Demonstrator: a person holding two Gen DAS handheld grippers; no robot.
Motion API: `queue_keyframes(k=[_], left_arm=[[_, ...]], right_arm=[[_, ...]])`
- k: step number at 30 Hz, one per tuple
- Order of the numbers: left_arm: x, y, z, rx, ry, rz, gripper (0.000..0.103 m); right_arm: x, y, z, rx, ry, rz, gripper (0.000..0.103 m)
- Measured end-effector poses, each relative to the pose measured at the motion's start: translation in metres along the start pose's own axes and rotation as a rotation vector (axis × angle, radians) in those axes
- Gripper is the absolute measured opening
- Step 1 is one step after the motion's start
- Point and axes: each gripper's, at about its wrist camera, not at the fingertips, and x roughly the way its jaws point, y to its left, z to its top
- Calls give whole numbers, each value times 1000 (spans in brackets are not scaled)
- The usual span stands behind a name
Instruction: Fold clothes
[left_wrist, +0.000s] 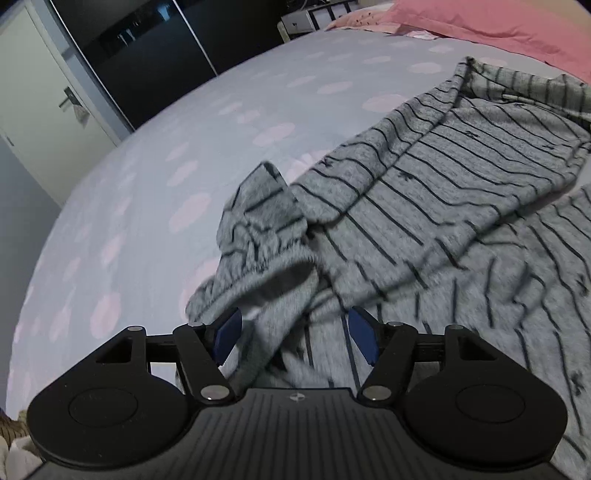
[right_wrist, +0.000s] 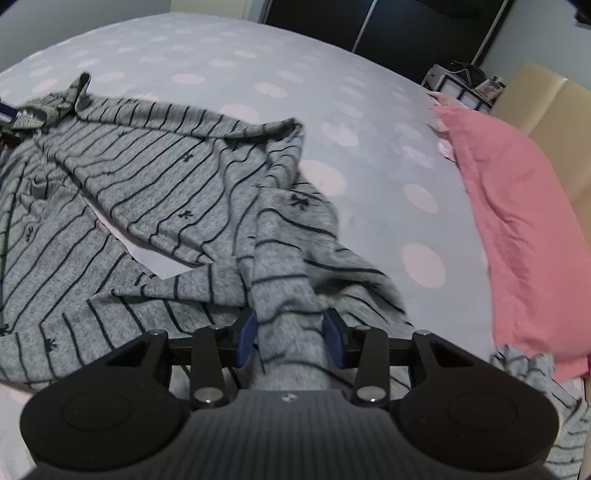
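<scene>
The gray striped top (left_wrist: 461, 177) is lying crumpled on the dotted bed (left_wrist: 155, 155), near a pink pillow (right_wrist: 524, 221). The left tool (left_wrist: 293, 338) is gaping apart around loose cloth. The right tool (right_wrist: 291, 338) is pinching a bunched fold.

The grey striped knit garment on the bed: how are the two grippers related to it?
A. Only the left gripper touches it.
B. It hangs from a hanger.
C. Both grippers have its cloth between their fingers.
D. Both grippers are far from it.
C: the grey striped knit garment runs between the blue fingers of the right gripper and of the left gripper.
</scene>
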Motion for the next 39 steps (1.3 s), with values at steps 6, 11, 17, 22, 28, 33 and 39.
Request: queue_keyframes(k=[6,11,17,22,28,33,39], left_arm=[[13,32,9,-143,36,10,4],[6,77,6,-248,-3,47,0],[3,142,-9,-413,31,234,0],[-4,171,-30,-477,36,234,0],[-23,151,-20,-380,-7,107,0],[-43,118,-20,-340,43,-38,39],[-73,85,-48,-335,108,-153,48]], right_arm=[[3,-15,11,26,7,-79,13],[-9,-60,33,101,-24,-161,12],[22,-124,66,168,34,-342,11],[40,-166,63,302,71,-429,15],[28,-152,42,295,50,-341,15],[17,-124,23,298,65,-269,21],[-12,-99,0,319,26,-178,29]])
